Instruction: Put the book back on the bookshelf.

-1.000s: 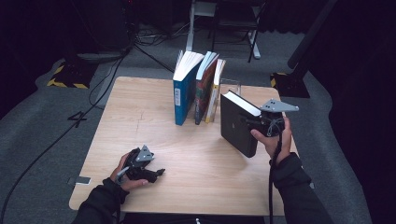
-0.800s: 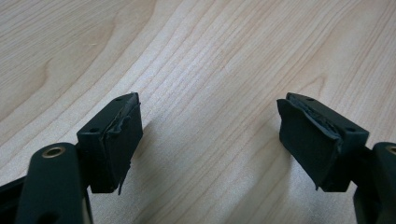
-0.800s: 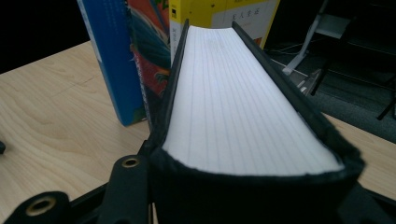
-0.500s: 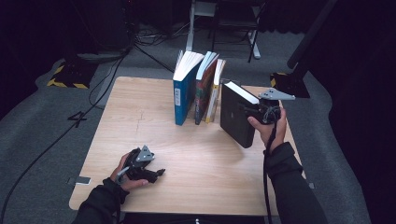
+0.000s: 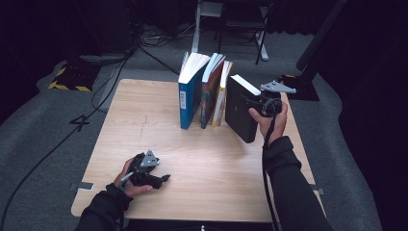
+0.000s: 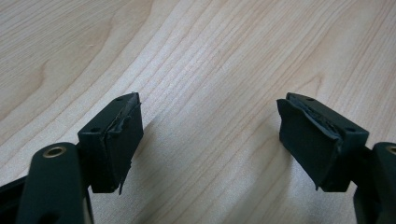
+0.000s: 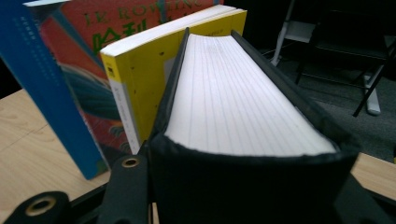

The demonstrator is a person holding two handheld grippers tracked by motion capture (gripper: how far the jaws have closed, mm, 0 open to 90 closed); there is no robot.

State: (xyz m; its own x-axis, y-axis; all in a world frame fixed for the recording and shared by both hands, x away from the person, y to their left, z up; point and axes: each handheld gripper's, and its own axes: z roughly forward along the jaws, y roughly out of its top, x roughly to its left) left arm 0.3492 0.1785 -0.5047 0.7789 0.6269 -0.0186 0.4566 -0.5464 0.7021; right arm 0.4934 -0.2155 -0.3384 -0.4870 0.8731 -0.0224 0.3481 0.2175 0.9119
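Between the right gripper's point(image 5: 260, 107) fingers, the black book point(image 5: 239, 111) is standing upright, clamped across its thickness, with the yellow book point(image 5: 220, 98) just beside it. Well apart, the left gripper point(image 5: 153, 177) is resting released on the worktop point(image 5: 211, 163).

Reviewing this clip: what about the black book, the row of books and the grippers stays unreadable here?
- Right gripper: in the high view the black book and the hand hide its pads; in the right gripper view that book's spine covers them.
- Yellow book: the black book hides its far side; its cover text is not readable.
- Blue book: spine label too small in the high view.
- Left gripper: what lies beyond the wood is cut off.
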